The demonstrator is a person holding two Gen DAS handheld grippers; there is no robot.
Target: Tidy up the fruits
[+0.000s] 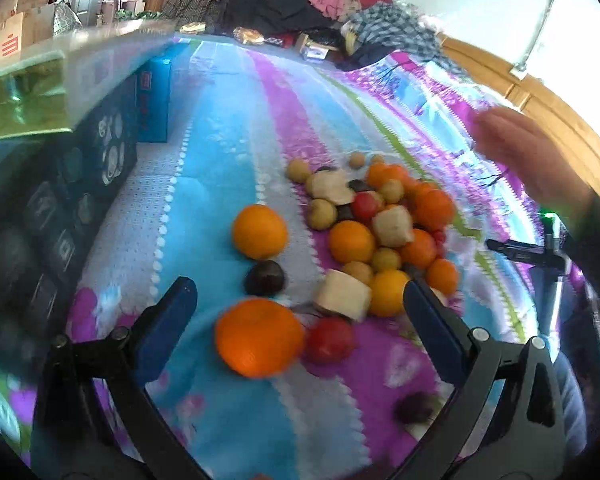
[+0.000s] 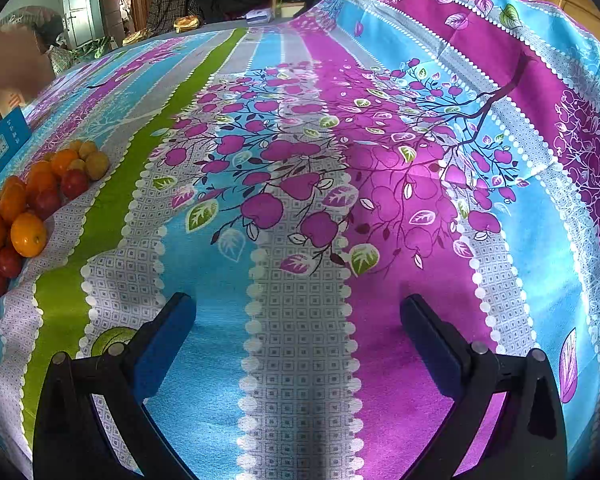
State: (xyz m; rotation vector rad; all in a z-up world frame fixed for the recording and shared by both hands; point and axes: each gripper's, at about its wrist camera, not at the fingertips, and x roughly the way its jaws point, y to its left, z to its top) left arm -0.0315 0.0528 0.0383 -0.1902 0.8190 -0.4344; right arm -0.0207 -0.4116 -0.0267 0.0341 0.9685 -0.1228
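The left gripper (image 1: 300,300) is wide open and holds nothing. Right in front of it, between its 2 blue fingers (image 1: 164,332), lies a big orange (image 1: 259,337) on the bright striped sheet (image 1: 220,152). A red fruit (image 1: 330,340) sits just beside the orange. A little farther off is a dark round fruit (image 1: 265,277), and past that another orange (image 1: 259,231) on its own. To the right of these is the fruit pile (image 1: 384,224): oranges, small yellow-green fruits, red ones, dark ones and pale cut chunks (image 1: 342,294), all touching each other. A person's hand (image 1: 520,152) is up over the far right side of the sheet. On the left are dark blue boxes (image 1: 112,140), and clothes (image 1: 300,4) are heaped at the far end.

The right gripper (image 2: 298,312) is wide open too, with nothing in it. It hangs over bare sheet with purple apples printed on it. The same fruit pile (image 2: 32,204) shows at its far left edge.
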